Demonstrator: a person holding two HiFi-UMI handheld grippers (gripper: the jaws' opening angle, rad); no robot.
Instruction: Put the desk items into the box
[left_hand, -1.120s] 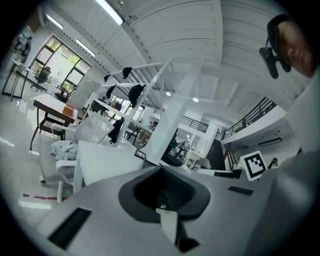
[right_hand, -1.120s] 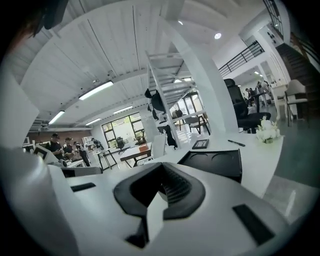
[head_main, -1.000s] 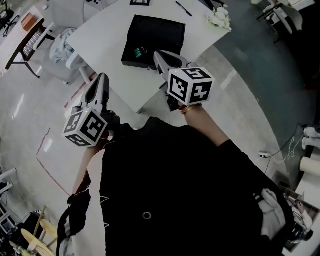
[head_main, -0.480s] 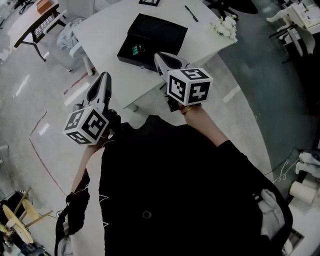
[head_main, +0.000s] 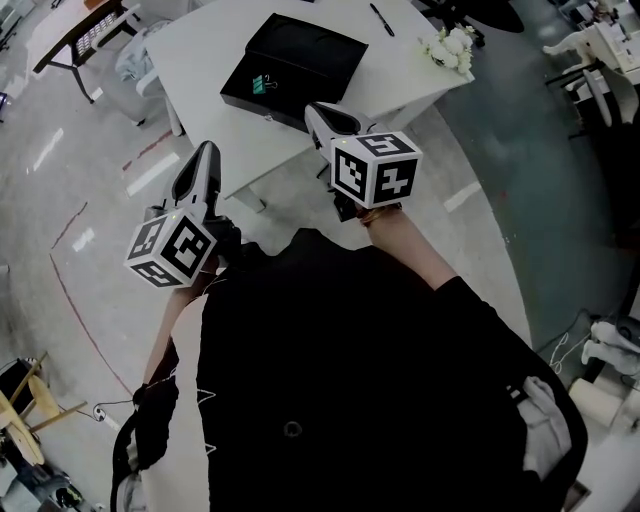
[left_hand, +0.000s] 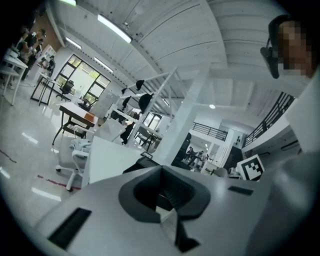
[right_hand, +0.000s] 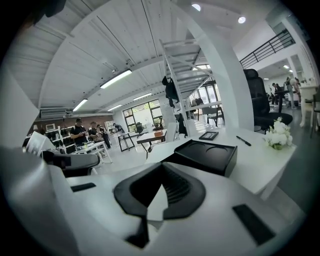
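A black open box (head_main: 295, 60) lies on the white table (head_main: 210, 40), with a green binder clip (head_main: 262, 84) inside near its front left corner. A black pen (head_main: 380, 18) and a bunch of white flowers (head_main: 447, 47) lie further back on the table. My left gripper (head_main: 205, 150) hangs shut and empty over the floor, short of the table's near edge. My right gripper (head_main: 318, 108) is shut and empty at the table's front edge, just before the box. In the right gripper view the box (right_hand: 207, 155), pen (right_hand: 243, 141) and flowers (right_hand: 276, 134) lie ahead of the jaws.
A chair draped with cloth (head_main: 135, 65) stands left of the table, and a dark-framed desk (head_main: 85, 35) beyond it. Red tape lines (head_main: 75, 290) mark the glossy floor. Several people (right_hand: 80, 132) stand at desks far off in the right gripper view.
The table and box have drifted up and left in the head view as the view swings. Both grippers hold the same pose before the body, still shut.
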